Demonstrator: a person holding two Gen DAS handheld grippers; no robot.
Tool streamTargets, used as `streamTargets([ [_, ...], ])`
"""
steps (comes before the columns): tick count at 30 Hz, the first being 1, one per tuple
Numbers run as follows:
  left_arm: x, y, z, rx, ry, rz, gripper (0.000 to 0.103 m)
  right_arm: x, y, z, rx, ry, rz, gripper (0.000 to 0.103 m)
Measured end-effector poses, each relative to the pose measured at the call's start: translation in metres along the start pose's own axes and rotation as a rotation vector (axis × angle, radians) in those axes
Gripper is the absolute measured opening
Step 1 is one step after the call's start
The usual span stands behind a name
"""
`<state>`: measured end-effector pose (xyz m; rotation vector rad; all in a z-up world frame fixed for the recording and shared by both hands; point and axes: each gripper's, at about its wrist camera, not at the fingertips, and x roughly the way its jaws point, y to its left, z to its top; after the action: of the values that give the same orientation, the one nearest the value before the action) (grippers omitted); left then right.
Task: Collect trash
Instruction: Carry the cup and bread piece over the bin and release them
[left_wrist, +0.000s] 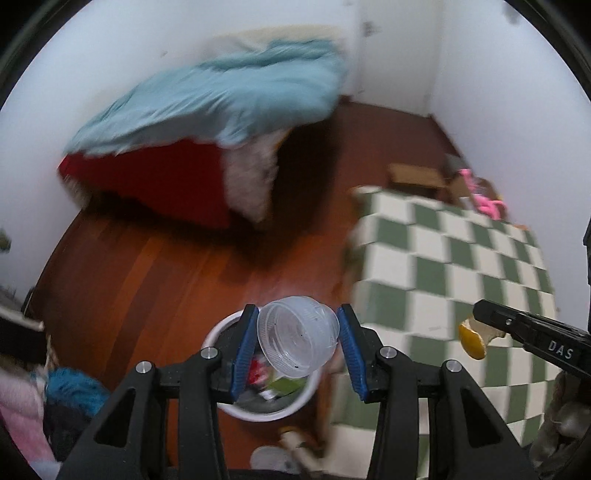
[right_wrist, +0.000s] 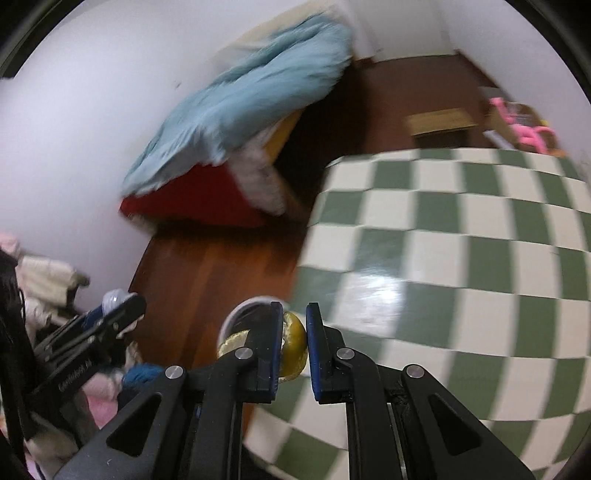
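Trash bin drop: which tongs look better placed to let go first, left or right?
Probably left. The left tongs hold the clear plastic cup directly above the white bin. The right tongs grip the yellow fruit scrap mostly over the checkered mat.

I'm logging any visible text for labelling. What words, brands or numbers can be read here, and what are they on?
"DAS": white letters on the right gripper body, seen from the left wrist.
White lettering on the left gripper body, seen from the right wrist: too blurred to read.
The cup, fruit and bin show no readable text.
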<state>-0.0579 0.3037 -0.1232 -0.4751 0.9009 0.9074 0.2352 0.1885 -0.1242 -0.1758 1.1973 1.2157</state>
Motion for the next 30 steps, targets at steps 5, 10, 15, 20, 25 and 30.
streamTargets([
  [5, 0.061, 0.072, -0.024, -0.119, 0.152, 0.004, 0.040, 0.087, 0.056, -0.003, -0.059, 0.149, 0.036, 0.013],
  [10, 0.121, 0.104, -0.046, -0.198, 0.271, -0.060, 0.041, 0.173, 0.090, -0.011, -0.121, 0.284, -0.011, 0.013],
  [15, 0.167, 0.117, -0.054, -0.253, 0.349, -0.104, 0.055, 0.235, 0.102, -0.014, -0.141, 0.368, -0.066, 0.013],
  [20, 0.176, 0.135, -0.062, -0.299, 0.360, -0.085, 0.095, 0.279, 0.103, -0.017, -0.141, 0.423, -0.103, 0.014],
  [25, 0.162, 0.148, -0.074, -0.289, 0.341, 0.017, 0.096, 0.305, 0.107, -0.025, -0.145, 0.492, -0.108, 0.042],
  [30, 0.133, 0.156, -0.082, -0.290, 0.294, 0.103, 0.096, 0.294, 0.114, -0.030, -0.171, 0.495, -0.120, 0.079],
])
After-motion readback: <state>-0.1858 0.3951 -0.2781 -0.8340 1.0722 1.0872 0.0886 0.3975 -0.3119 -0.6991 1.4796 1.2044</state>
